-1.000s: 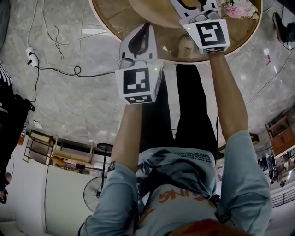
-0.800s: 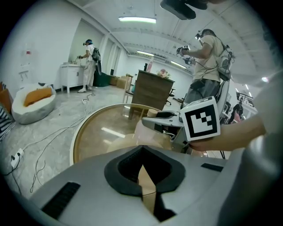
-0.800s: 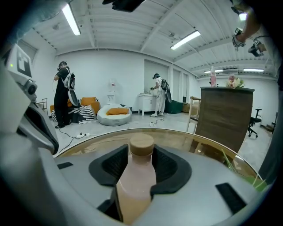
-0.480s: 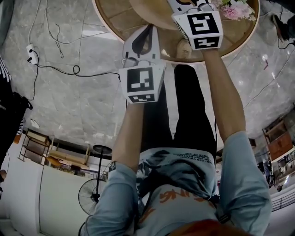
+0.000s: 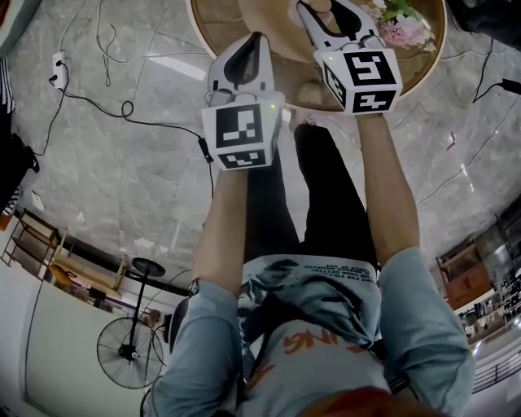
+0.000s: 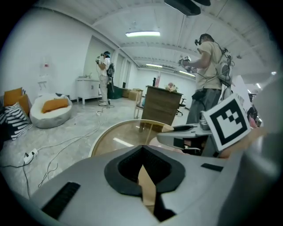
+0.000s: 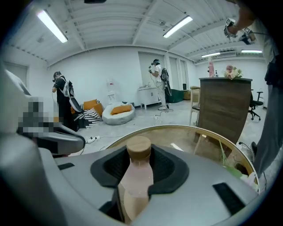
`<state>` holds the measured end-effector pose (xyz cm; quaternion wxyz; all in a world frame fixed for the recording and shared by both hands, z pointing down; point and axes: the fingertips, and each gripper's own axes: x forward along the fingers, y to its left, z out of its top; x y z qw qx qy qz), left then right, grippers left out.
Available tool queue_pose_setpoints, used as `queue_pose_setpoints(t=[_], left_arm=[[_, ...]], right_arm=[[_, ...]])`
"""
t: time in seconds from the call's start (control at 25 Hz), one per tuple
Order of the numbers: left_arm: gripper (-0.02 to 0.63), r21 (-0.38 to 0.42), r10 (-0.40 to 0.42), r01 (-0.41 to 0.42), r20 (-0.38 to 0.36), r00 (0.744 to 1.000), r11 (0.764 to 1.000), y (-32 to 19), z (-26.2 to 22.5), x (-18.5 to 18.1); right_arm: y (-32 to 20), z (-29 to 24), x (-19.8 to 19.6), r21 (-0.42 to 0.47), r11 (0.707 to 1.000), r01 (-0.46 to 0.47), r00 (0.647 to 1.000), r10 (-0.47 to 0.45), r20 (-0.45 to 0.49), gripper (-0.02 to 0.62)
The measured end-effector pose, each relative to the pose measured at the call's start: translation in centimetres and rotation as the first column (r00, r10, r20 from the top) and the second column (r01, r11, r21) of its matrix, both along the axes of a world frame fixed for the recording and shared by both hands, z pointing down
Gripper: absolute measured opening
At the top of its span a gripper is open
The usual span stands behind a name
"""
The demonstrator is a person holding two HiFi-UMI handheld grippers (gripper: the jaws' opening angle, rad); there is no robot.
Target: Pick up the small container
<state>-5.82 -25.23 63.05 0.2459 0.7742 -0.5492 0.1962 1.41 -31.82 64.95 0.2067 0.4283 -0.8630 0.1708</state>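
The small container (image 7: 138,176), a pale pink bottle with a round wooden lid, stands upright between the jaws of my right gripper (image 7: 139,151). Those jaws have just been closing, and they are now shut on its body. In the head view the right gripper (image 5: 330,18) hangs over the round glass table (image 5: 213,34), and little of the container shows there. My left gripper (image 5: 244,59) is beside it to the left, over the table's near rim. In the left gripper view its fingertips meet, so the left gripper (image 6: 142,149) is shut with nothing in it.
Pink flowers (image 5: 404,29) lie on the table's right side. Cables (image 5: 122,107) and a power strip (image 5: 59,62) trail over the marble floor on the left. A wooden cabinet (image 7: 223,106) stands beyond the table, and other people are at work further off.
Both grippers have lifted slightly. The left one sits higher in the head view. The right gripper's jaws, earlier cut off by the top edge, now show over the table.
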Motion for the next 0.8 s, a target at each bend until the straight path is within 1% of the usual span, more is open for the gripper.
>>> queue_pose_setpoints(t=[0.16, 0.32, 0.48, 0.6, 0.8], left_arm=[[0.023, 0.056, -0.097, 0.097, -0.006, 0.995, 0.994, 0.3, -3.9, -0.7], [0.023, 0.134, -0.119, 0.119, -0.008, 0.993, 0.984, -0.8, -9.0, -0.3], [0.023, 0.194, -0.163, 0.169, -0.044, 0.986, 0.966, -1.9, -16.1, 0.2], [0.023, 0.219, -0.216, 0.223, -0.056, 0.975, 0.950, -2.2, -20.1, 0.1], [0.023, 0.227, -0.307, 0.320, -0.089, 0.947, 0.920, -0.9, -26.6, -0.5]], right_arm=[[1.7, -4.4, 0.3, 0.016, 0.998, 0.054, 0.997, -0.055, 0.057, 0.150], [2.5, -9.6, 1.5, 0.038, 0.997, 0.073, 0.995, -0.075, 0.061, 0.150], [2.5, -16.8, 3.0, 0.072, 0.995, 0.073, 0.996, -0.077, 0.054, 0.150], [2.1, -21.7, 4.0, 0.106, 0.993, 0.056, 0.996, -0.064, 0.070, 0.150], [2.8, -29.3, 4.9, 0.149, 0.989, 0.022, 0.992, -0.040, 0.117, 0.150]])
